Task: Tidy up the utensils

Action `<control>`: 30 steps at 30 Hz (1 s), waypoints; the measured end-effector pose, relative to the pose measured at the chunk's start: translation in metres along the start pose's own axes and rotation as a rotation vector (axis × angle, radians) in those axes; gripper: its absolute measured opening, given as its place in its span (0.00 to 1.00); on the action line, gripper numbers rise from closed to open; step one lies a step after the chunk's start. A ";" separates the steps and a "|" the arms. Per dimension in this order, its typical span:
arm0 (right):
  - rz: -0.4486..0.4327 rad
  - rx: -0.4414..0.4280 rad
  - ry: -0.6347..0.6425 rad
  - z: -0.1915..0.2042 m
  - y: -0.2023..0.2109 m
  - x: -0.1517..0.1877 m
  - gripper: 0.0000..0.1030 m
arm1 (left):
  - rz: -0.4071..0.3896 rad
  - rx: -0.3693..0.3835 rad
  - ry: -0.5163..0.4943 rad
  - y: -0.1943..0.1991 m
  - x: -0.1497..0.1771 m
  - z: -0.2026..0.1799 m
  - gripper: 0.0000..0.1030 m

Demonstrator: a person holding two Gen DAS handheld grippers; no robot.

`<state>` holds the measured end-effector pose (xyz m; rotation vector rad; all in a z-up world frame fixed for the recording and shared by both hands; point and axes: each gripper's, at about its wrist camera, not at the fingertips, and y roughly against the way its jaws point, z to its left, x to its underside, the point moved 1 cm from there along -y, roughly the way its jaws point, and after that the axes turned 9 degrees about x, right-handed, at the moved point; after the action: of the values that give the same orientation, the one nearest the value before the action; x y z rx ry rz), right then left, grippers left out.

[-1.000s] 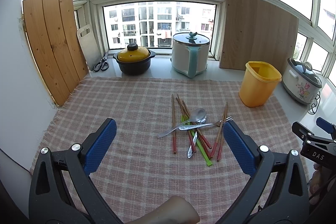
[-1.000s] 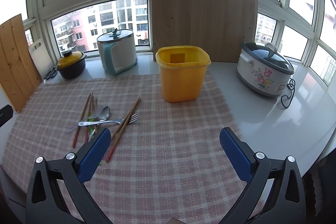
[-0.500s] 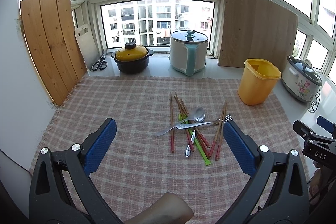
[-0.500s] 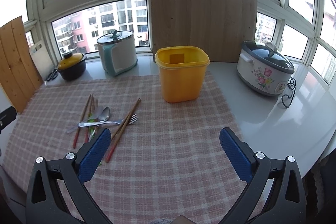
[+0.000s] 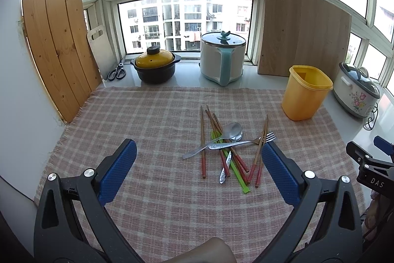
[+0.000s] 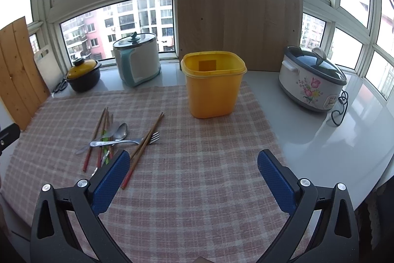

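My left gripper [image 5: 198,162] and right gripper [image 6: 194,168] jaws spread wide, holding nothing; utensil pile [image 5: 227,147] overlapped, green piece half-hidden.

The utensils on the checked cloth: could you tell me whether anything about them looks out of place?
Yes: the chopsticks, spoon and fork lie crisscrossed in a loose pile on the cloth, none inside the yellow container standing nearby.

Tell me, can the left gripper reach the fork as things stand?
Probably yes. The left gripper is open and empty, and the fork lies on top of the pile just ahead, with nothing over it.
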<state>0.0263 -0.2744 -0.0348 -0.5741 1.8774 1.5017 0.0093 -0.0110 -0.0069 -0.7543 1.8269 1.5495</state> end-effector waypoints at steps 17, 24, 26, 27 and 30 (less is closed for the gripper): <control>0.045 -0.113 0.034 0.005 -0.048 0.004 1.00 | 0.136 -0.052 0.005 -0.061 0.026 0.047 1.00; 0.121 -0.200 0.042 0.016 -0.073 -0.002 0.92 | 0.227 -0.031 0.004 -0.090 0.041 0.059 0.90; 0.154 -0.234 0.036 0.019 -0.082 -0.002 0.88 | 0.241 0.010 0.003 -0.096 0.042 0.060 0.86; 0.173 -0.252 0.030 0.020 -0.087 -0.001 0.84 | 0.244 0.027 0.003 -0.099 0.042 0.060 0.82; 0.230 -0.307 0.010 0.024 -0.099 0.001 0.76 | 0.277 0.088 0.015 -0.111 0.039 0.058 0.64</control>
<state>0.0998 -0.2755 -0.1058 -0.5150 1.7791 1.9612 0.0732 0.0291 -0.1141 -0.4886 2.0650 1.6223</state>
